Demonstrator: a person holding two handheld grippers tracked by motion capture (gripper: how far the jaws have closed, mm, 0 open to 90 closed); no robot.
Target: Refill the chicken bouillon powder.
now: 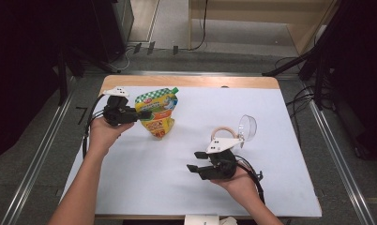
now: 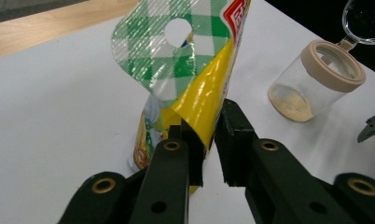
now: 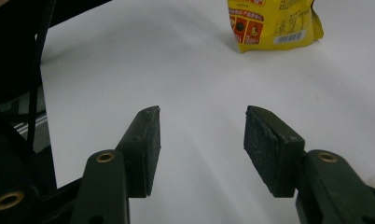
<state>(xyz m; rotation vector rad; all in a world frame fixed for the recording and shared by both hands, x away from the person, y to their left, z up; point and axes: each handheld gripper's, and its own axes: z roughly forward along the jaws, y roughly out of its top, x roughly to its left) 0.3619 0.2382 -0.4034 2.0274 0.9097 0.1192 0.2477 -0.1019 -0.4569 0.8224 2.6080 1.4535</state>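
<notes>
The left gripper point(image 2: 209, 135) pinches a yellow pouch point(image 2: 195, 70) (standing upright) on the table point(image 1: 144, 178); the right gripper point(image 3: 202, 140) hovers spread, holding nothing.

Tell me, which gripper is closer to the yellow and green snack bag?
Left. The left gripper pinches the bag by its edge between its fingers. The right gripper is off to the side over bare table, fingers open and holding nothing.

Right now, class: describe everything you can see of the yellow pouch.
The yellow pouch is glossy film with a green-and-white checked top, a round hang hole and a green corner cap. It stands upright on the white table cover, far left. The left gripper is shut on its folded side edge. Nothing else touches it.
</notes>
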